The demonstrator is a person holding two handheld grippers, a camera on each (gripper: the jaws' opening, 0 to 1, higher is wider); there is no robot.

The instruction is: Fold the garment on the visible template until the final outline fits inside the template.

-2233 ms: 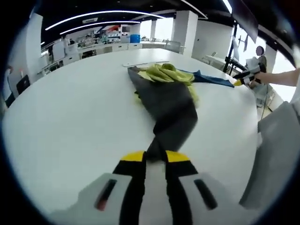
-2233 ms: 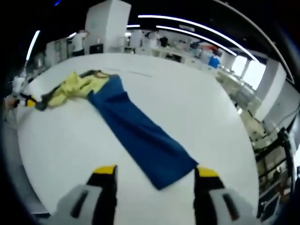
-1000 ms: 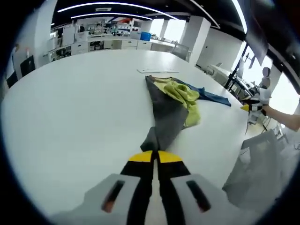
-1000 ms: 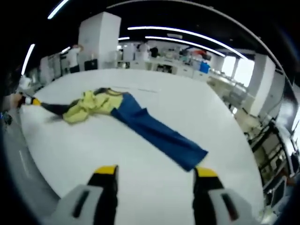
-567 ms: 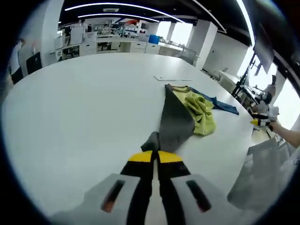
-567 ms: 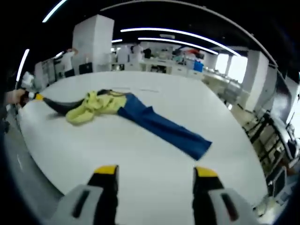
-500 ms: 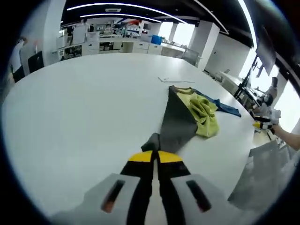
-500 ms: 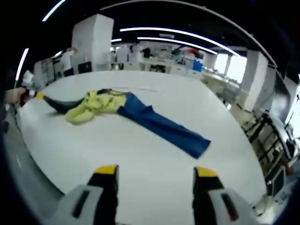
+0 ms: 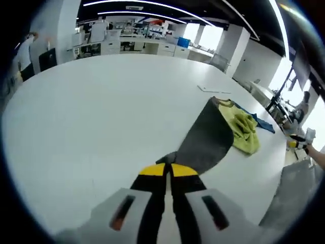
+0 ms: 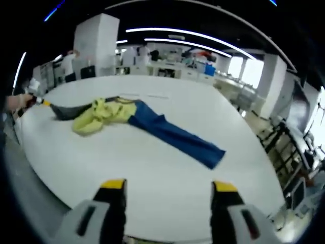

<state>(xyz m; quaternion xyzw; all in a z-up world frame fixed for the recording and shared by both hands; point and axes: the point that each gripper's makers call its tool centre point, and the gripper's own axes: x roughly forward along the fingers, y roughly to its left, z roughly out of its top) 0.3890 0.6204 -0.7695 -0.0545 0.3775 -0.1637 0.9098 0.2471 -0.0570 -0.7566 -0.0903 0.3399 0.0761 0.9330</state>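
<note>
Two grippers work over a white table (image 9: 86, 112): the left gripper (image 9: 163, 170) is clamped on the dark sleeve tip of the garment (image 10: 142, 122), which lies stretched across the table with its yellow middle bunched and blue sleeve flat. The right gripper (image 10: 167, 187) hangs with jaws apart, well short of the blue sleeve. No template outline can be made out.
</note>
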